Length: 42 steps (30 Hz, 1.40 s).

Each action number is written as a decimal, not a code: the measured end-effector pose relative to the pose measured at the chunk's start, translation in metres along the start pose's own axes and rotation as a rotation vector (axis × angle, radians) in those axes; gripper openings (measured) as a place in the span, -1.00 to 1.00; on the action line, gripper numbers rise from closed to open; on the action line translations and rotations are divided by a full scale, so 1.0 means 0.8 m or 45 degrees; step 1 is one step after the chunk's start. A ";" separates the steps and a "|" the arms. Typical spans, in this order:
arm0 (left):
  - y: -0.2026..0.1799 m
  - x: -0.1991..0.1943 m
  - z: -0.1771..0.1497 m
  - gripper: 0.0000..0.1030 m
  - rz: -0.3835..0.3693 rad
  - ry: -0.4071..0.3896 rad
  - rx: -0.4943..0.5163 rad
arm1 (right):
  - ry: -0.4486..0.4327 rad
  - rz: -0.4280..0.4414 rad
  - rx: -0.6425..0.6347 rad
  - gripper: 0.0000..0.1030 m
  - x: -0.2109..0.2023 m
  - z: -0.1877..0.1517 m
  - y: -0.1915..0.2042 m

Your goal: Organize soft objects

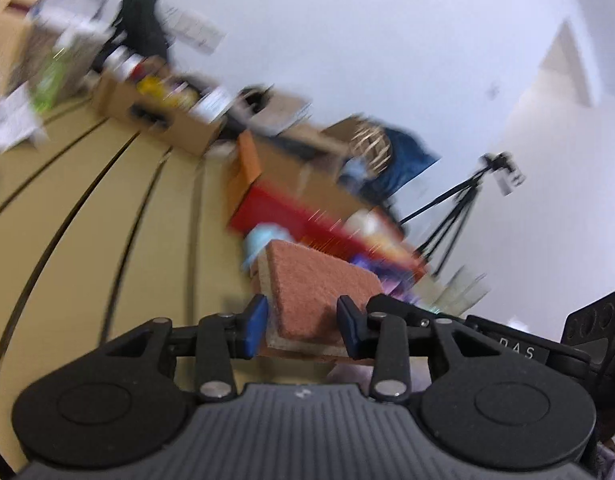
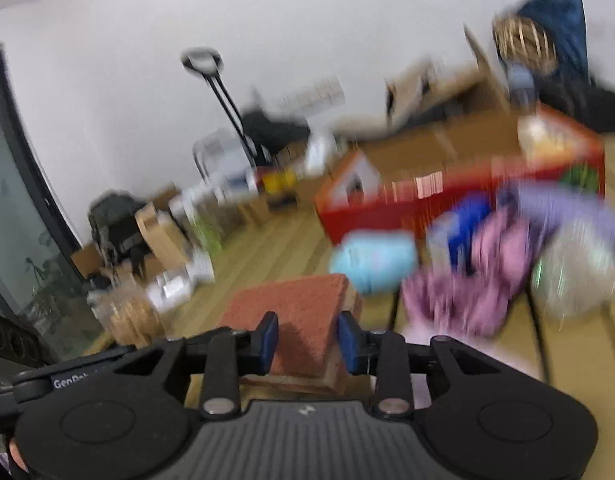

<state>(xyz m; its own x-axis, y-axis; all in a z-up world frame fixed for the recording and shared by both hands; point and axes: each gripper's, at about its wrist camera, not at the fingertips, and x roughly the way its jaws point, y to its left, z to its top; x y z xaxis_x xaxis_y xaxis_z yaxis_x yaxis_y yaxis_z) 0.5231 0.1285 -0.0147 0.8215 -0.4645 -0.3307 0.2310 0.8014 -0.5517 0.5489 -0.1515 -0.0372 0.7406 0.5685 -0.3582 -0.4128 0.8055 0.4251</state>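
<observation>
Left claw (image 1: 301,322): my blue pads pinch one end of a sponge (image 1: 319,284) that has a rough, rust-red scouring face and a pale foam layer beneath.
Right claw (image 2: 305,340): my pads clamp the other end of that sponge (image 2: 295,320), a flat rectangular block held between both claws, above the table.
Table (image 1: 87,216): tan planks, smooth, with dark grooves between them.
Blue lump (image 2: 373,260): pale blue, rounded and soft-looking, on the planks just past the sponge; blurred.
Pink cloth (image 2: 467,284): crumpled, fuzzy, pink-purple, to the right of the blue lump.
Grey bundle (image 2: 573,276): pale, rounded, beside the pink cloth; too blurred to tell the material.
Red box (image 2: 459,196): cardboard, red-sided with a brown inside, open on top, behind the soft things.
Tripod (image 1: 455,216): thin black legs, beyond the red box against the white wall.
Far clutter: cardboard boxes and dark bags by the wall, all blurred.
</observation>
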 end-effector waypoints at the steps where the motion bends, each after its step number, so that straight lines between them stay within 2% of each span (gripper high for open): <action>1: -0.007 0.006 0.017 -0.26 -0.024 -0.021 0.011 | -0.043 0.017 -0.002 -0.38 -0.006 0.018 -0.001; 4: -0.030 0.047 0.076 -0.27 -0.059 -0.052 0.049 | -0.099 0.042 -0.008 -0.38 0.004 0.081 -0.015; 7: -0.051 0.116 0.132 -0.22 -0.038 -0.048 0.112 | -0.106 0.018 -0.033 -0.38 0.051 0.154 -0.038; 12: -0.026 0.267 0.201 -0.23 0.073 0.100 0.060 | 0.049 -0.072 0.050 -0.38 0.178 0.250 -0.109; 15: -0.004 0.347 0.213 -0.20 0.174 0.222 0.141 | 0.185 -0.133 0.096 -0.35 0.256 0.275 -0.145; 17: 0.004 0.379 0.214 -0.19 0.268 0.274 0.209 | 0.262 -0.183 0.138 -0.35 0.306 0.278 -0.166; 19: 0.007 0.385 0.214 -0.19 0.319 0.254 0.258 | 0.335 -0.245 0.100 -0.35 0.347 0.267 -0.174; 21: 0.009 0.373 0.218 -0.16 0.286 0.212 0.258 | 0.402 -0.249 0.080 -0.36 0.372 0.257 -0.177; 23: 0.010 0.358 0.224 -0.15 0.275 0.173 0.239 | 0.401 -0.237 0.060 -0.35 0.378 0.252 -0.174; 26: -0.002 0.338 0.232 -0.15 0.290 0.147 0.248 | 0.324 -0.243 -0.006 -0.35 0.353 0.253 -0.158; 29: -0.029 0.303 0.234 -0.15 0.293 0.135 0.294 | 0.272 -0.225 -0.077 -0.35 0.302 0.264 -0.135; 33: -0.073 0.235 0.233 -0.08 0.290 0.110 0.366 | 0.168 -0.233 -0.203 -0.35 0.200 0.289 -0.087; 36: -0.114 0.166 0.235 0.04 0.288 0.043 0.444 | 0.100 -0.234 -0.276 -0.34 0.119 0.308 -0.052; 39: -0.150 0.096 0.241 0.17 0.294 -0.056 0.502 | 0.017 -0.251 -0.343 -0.23 0.033 0.316 -0.019; 42: -0.177 0.032 0.229 0.19 0.325 -0.140 0.518 | -0.056 -0.263 -0.387 -0.04 -0.041 0.309 0.003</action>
<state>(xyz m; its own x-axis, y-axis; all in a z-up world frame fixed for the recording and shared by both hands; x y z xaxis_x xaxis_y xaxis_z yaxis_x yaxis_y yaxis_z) 0.6071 0.0718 0.1953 0.9234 -0.2092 -0.3218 0.1820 0.9768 -0.1127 0.6545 -0.2098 0.1811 0.8441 0.3865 -0.3717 -0.3860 0.9191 0.0792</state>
